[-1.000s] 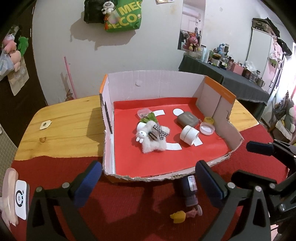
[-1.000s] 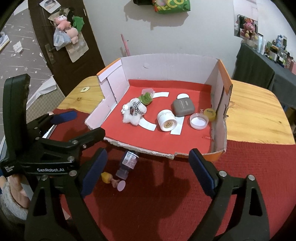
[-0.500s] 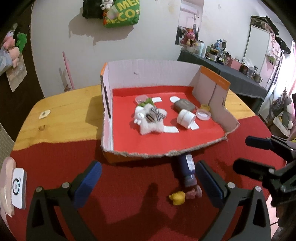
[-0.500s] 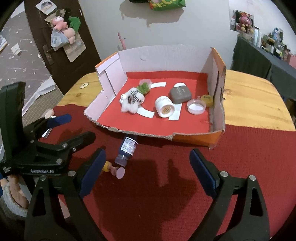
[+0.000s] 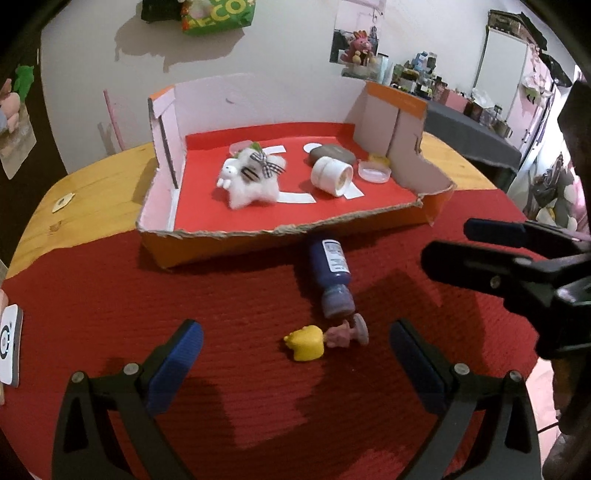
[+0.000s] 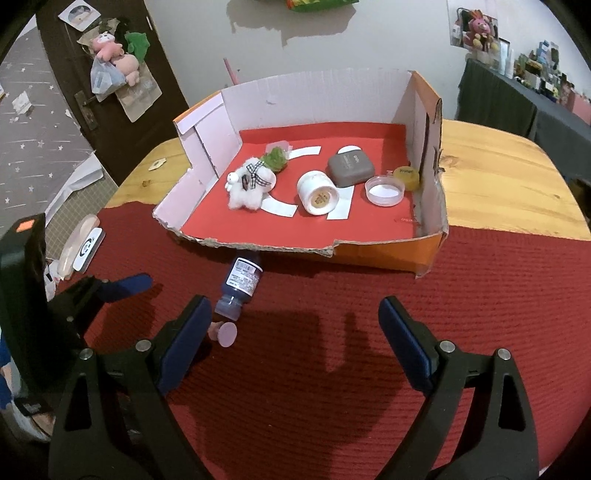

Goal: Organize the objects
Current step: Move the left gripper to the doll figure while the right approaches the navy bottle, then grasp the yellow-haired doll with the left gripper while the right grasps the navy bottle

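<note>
Cardboard box (image 6: 428, 236) already holds most stuff, but the blue bottle (image 5: 332, 275) and yellow toy (image 5: 306, 343) sit outside on the cloth, both grippers (image 5: 291, 354) (image 6: 291, 328) wide and empty.

A wooden table (image 6: 498, 184) carries a dark red cloth (image 6: 332, 350) over its near part. On the white wall (image 5: 277, 51) hangs a green bag (image 5: 218, 16). A dark door (image 6: 122, 55) to the left holds plush toys (image 6: 114, 55) in a plastic bag. At the right, a dark-covered side table (image 5: 469, 129) is crowded with bottles and jars, too small to tell apart.
</note>
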